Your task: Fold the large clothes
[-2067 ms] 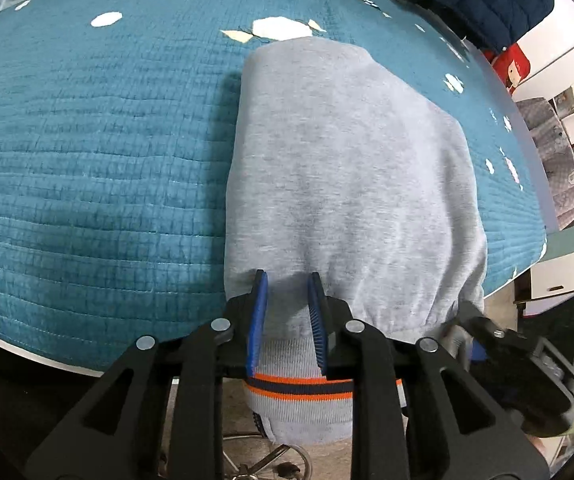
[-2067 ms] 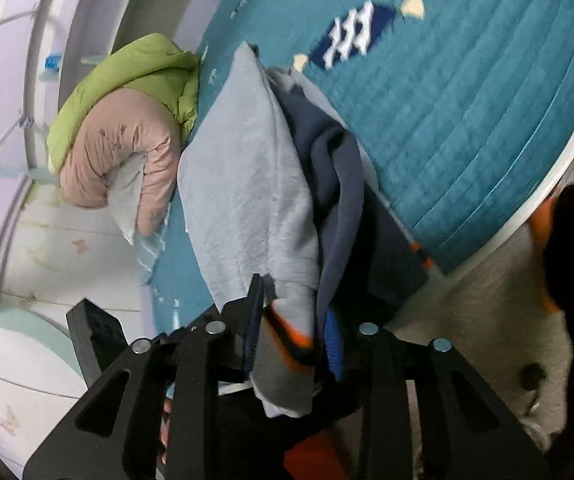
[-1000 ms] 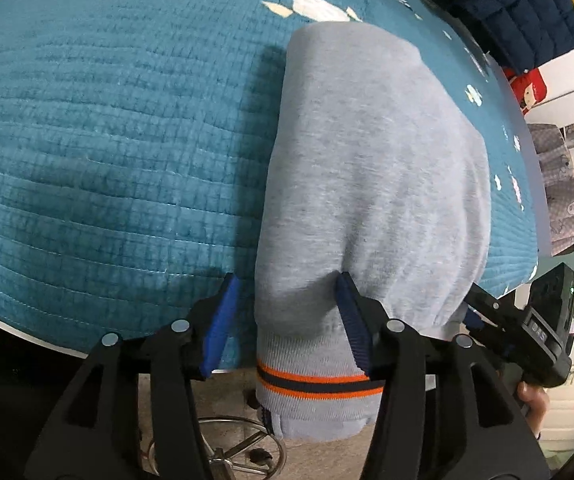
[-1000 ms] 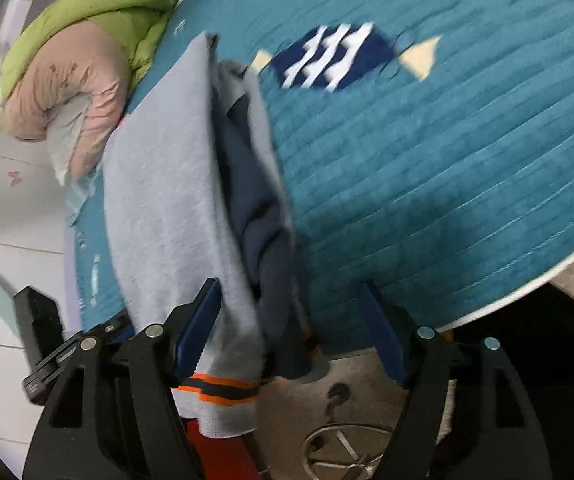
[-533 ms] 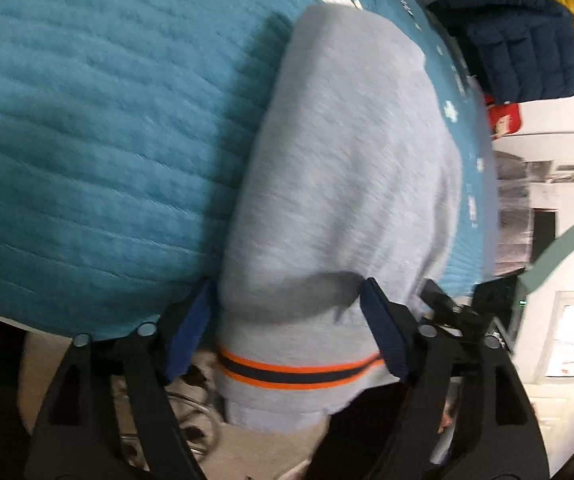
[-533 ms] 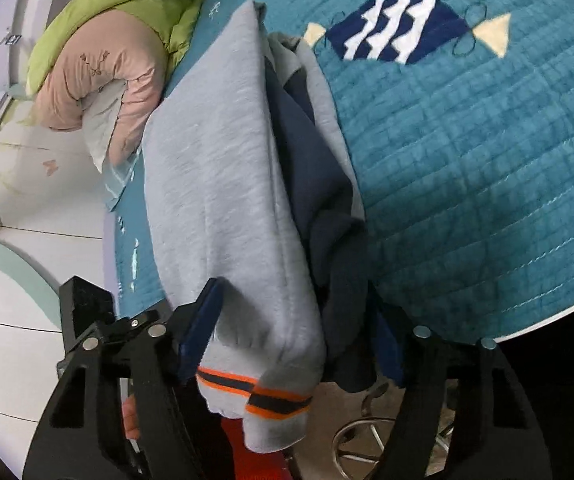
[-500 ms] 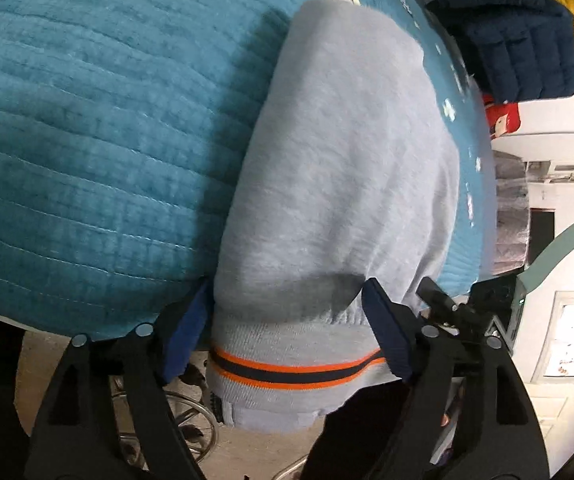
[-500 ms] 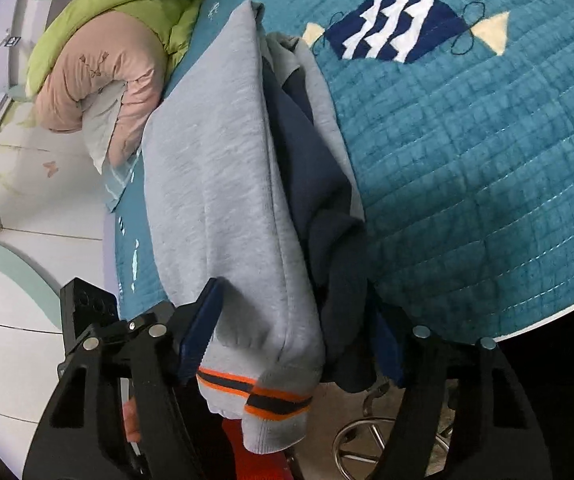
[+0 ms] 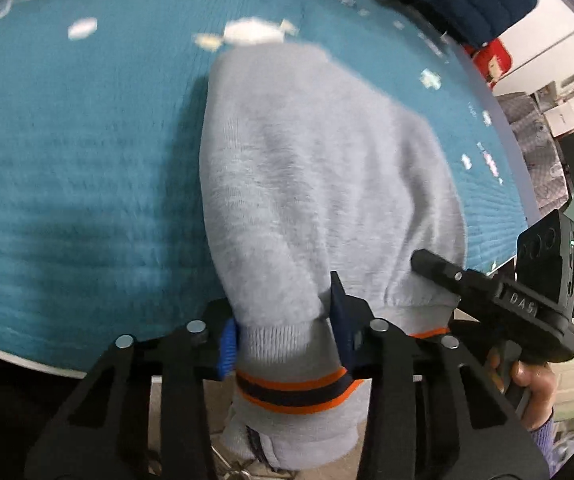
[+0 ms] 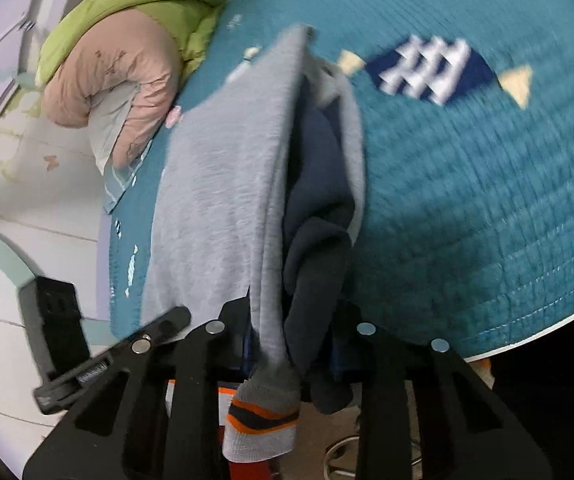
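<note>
**Operator:** Report the state of each tool, nearest items first.

**Technician:** The left gripper [image 9: 283, 322] has just been closing, and its blue pads now pinch the ribbed hem [image 9: 287, 384] of the grey sweatshirt [image 9: 311, 184]. The striped hem band hangs below the pads, off the near edge of the bed. The right gripper [image 10: 293, 344] has likewise just been closing. It clamps a bunch of grey cloth and the navy inner layer [image 10: 315, 216] at the same hem.

**Operator:** Which way does the garment lie from the tools?

**Technician:** Straight ahead of both. Its long axis runs from the clamped hem, away from the person, across the teal quilt [image 9: 79, 152] to a rounded far end. The body rests on the quilt; only the hem overhangs.

**Operator:** Which hand is nearer?

**Technician:** Neither clearly. In the left view, the right tool sits just beside the left one, at the right corner of the hem. Each holds one side of the near end.

**Operator:** What does the next move turn on?

**Technician:** In my judgement, carrying the hem forward along that axis toward the far end, with both hands kept level so the fold stays square. The puffy jackets [image 10: 119, 52] at the far side lie well apart from that path.
</note>
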`<state>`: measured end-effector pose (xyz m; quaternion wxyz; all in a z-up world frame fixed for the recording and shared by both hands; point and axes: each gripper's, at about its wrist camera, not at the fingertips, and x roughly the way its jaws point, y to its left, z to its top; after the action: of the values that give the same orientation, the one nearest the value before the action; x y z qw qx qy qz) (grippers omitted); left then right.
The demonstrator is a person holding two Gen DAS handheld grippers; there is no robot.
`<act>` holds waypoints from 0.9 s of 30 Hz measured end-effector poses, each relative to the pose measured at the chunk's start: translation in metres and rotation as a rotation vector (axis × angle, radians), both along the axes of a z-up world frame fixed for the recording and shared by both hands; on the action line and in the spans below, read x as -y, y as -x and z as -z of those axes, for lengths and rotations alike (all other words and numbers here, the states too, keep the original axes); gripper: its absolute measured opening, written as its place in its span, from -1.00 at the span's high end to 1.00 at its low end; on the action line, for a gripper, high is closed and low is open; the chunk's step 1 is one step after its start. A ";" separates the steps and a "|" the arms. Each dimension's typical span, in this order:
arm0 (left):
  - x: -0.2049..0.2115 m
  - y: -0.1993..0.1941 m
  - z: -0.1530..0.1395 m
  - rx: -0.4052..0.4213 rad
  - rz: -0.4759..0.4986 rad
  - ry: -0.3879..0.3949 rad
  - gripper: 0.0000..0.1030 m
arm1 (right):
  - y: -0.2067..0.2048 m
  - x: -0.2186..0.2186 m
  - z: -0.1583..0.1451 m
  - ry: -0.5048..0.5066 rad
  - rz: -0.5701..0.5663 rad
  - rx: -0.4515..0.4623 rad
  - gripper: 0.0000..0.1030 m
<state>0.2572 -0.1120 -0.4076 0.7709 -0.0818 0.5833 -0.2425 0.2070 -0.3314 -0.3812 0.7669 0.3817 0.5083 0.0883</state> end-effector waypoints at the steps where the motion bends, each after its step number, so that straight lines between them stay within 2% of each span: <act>1: -0.005 -0.002 -0.007 0.016 -0.006 0.009 0.32 | -0.002 -0.003 -0.007 0.009 -0.010 0.015 0.52; 5: -0.031 -0.009 -0.036 0.088 -0.018 0.023 0.34 | -0.015 -0.026 -0.038 0.023 -0.062 0.100 0.53; 10: -0.062 -0.030 -0.065 0.137 -0.048 0.053 0.34 | -0.043 -0.071 -0.069 0.053 -0.143 0.183 0.54; 13: -0.104 -0.048 -0.081 0.164 -0.100 0.082 0.34 | -0.070 -0.104 -0.077 0.040 -0.189 0.220 0.54; 17: -0.163 -0.078 -0.103 0.229 -0.164 0.059 0.34 | -0.117 -0.161 -0.090 0.057 -0.267 0.283 0.54; 23: -0.247 -0.135 -0.120 0.320 -0.241 -0.005 0.34 | -0.198 -0.248 -0.094 0.053 -0.329 0.358 0.54; 27: -0.301 -0.167 -0.108 0.339 -0.305 -0.020 0.34 | -0.245 -0.305 -0.075 0.059 -0.344 0.374 0.54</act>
<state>0.4247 0.1892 -0.2991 0.8864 -0.1197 0.4286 -0.1276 0.4515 -0.0261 -0.3065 0.8322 0.2440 0.4173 0.2716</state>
